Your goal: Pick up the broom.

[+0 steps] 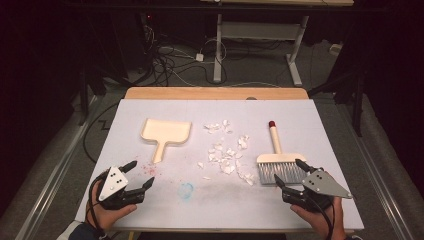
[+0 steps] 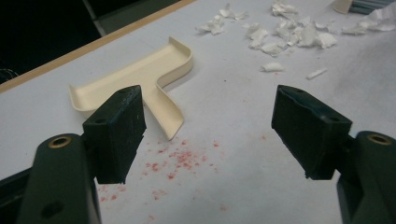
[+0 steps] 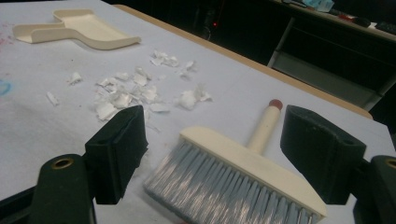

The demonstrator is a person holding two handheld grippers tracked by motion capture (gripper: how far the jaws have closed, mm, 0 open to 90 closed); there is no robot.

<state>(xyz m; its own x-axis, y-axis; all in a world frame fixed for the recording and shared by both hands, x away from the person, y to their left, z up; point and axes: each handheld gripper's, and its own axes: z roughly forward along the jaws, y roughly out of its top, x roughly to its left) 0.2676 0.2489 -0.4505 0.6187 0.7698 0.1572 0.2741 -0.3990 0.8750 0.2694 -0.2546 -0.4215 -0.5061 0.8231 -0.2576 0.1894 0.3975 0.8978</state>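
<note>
the brush [image 1: 278,162] lay at the lower right of the high view, bristles toward the bottom edge, handle running up the frame to its red tip; the right claw [image 1: 287,174] sat just below the bristles, jaws wide and empty, far nearer than the left claw [image 1: 141,173]; that one, also wide and empty, pointed up-right toward the pan [image 1: 165,133], handle end nearest; paper scraps [image 1: 227,152] lay between pan and brush.

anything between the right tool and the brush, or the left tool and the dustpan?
Nothing visible. The right tool is open just short of the brush, bristles nearest it. The left tool is open with bare mat between it and the dustpan handle. The paper scraps lie between pan and brush, off both paths.
</note>
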